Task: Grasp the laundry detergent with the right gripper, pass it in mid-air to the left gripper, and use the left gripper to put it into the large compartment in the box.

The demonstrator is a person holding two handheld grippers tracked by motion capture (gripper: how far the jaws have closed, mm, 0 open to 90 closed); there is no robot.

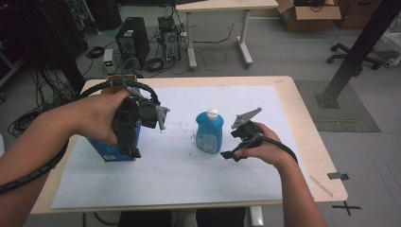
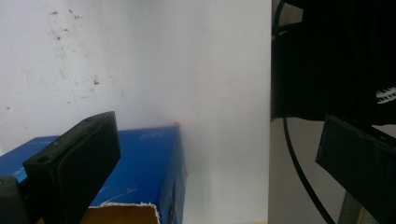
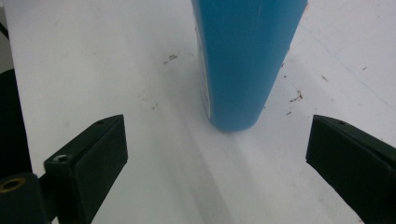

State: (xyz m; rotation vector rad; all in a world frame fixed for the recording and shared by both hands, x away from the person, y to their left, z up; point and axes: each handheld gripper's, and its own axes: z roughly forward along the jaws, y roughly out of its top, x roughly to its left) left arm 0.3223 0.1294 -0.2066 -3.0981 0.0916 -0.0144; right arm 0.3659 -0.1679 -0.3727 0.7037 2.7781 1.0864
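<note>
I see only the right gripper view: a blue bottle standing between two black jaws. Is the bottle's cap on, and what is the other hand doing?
Observer: In the high view the blue bottle stands upright on the white sheet with its white cap on.
Operator: Is my gripper already touching it?
Observer: No. The right gripper sits just beside the bottle, jaws open, with a gap between them and it.
Operator: And the left side?
Observer: The left gripper points down at a blue box near the table's left edge; its jaws stand open, and the box top looks torn open in the left gripper view.
</note>
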